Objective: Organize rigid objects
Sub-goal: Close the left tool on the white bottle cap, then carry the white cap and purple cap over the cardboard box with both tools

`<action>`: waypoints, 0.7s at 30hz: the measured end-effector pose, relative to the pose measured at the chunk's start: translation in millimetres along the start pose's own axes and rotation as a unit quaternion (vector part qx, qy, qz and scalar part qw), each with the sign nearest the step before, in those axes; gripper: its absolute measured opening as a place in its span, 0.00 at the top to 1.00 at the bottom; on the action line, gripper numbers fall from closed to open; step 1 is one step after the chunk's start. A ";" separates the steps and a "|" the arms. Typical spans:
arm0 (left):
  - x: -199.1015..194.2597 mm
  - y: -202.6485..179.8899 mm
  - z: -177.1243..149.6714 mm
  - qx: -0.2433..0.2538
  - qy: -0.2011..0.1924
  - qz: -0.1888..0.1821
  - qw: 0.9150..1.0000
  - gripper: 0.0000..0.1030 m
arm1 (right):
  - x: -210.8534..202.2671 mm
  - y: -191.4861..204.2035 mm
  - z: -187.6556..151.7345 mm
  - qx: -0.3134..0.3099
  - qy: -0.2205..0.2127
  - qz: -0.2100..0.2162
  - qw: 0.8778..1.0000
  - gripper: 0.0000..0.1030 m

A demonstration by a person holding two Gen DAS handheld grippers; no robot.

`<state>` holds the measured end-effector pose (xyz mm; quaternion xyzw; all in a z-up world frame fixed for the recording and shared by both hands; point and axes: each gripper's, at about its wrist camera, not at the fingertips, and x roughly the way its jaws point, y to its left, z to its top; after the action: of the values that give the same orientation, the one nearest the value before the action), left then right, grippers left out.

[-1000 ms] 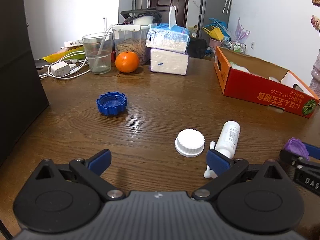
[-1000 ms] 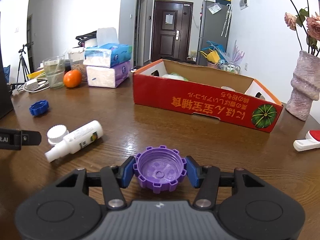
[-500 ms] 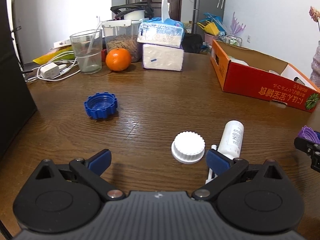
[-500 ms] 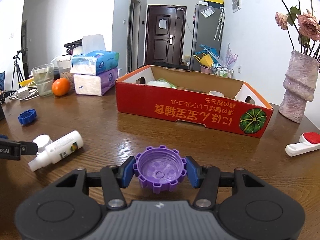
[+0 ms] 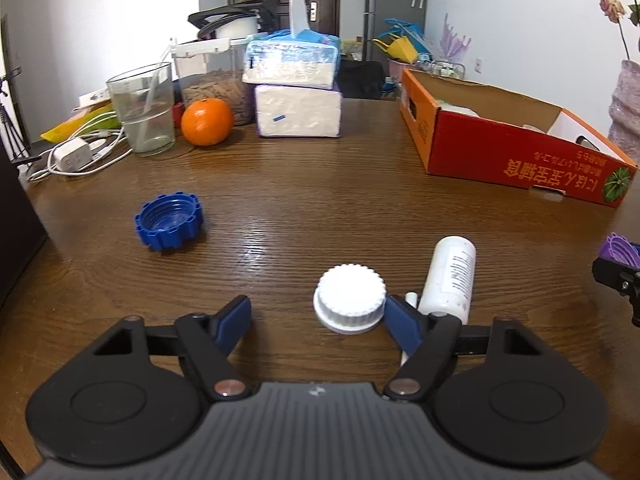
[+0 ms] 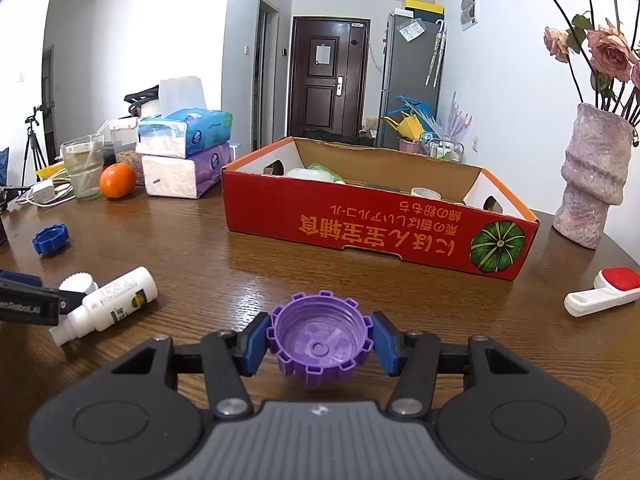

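Left gripper (image 5: 318,322) is closing around the round white ribbed plastic cap (image 5: 349,299) on the near table; its right pad touches the rim. Light and stiff, it should be pinched across its ribbed sides. Right gripper (image 6: 319,342) clamps a purple notched cap (image 6: 319,338).

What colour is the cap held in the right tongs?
Purple cap, clearest in the right wrist view.

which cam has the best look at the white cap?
Left wrist. The white cap sits large and whole between the left gripper's closing jaws, ridged top up, beside the white bottle. Right wrist shows only a small part of it, at the left edge behind that gripper.
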<state>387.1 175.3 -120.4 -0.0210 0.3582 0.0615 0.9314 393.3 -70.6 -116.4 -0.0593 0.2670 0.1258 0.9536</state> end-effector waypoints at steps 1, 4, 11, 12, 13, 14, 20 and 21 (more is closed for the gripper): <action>-0.1 -0.7 -0.3 0.002 -0.002 -0.002 1.000 0.27 | -0.2 0.4 -0.1 -0.001 0.000 0.000 1.000 0.48; -0.4 -3.4 -0.1 0.008 -0.008 -0.005 1.000 0.31 | -1.1 1.9 -0.8 -0.003 -0.001 0.001 1.000 0.48; -1.2 -6.7 -0.7 0.021 -0.015 -0.016 1.000 0.60 | -3.6 3.2 -2.3 -0.005 -0.004 0.000 1.000 0.48; -1.5 -6.6 -1.2 0.022 -0.016 -0.014 1.000 0.60 | -4.1 3.0 -2.4 -0.005 -0.004 0.000 1.000 0.48; -2.6 -6.1 -1.4 0.020 -0.018 -0.012 1.000 0.60 | -4.3 2.6 -2.5 -0.004 -0.005 0.000 1.000 0.48; -4.2 -5.4 -1.4 0.018 -0.022 -0.010 1.000 0.60 | -4.6 2.4 -2.7 -0.004 -0.005 0.000 1.000 0.48; -18.5 -6.0 -3.6 0.020 -0.051 0.011 0.998 0.60 | -6.7 2.0 -2.7 -0.003 -0.010 0.001 1.000 0.48; -20.6 -6.3 -3.4 0.020 -0.055 0.013 0.998 0.60 | -7.4 1.5 -2.6 -0.002 -0.012 0.002 1.000 0.48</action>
<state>370.4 166.7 -109.1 0.0060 0.3076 0.0676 0.9491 385.5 -71.2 -114.8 -0.0593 0.2556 0.1288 0.9563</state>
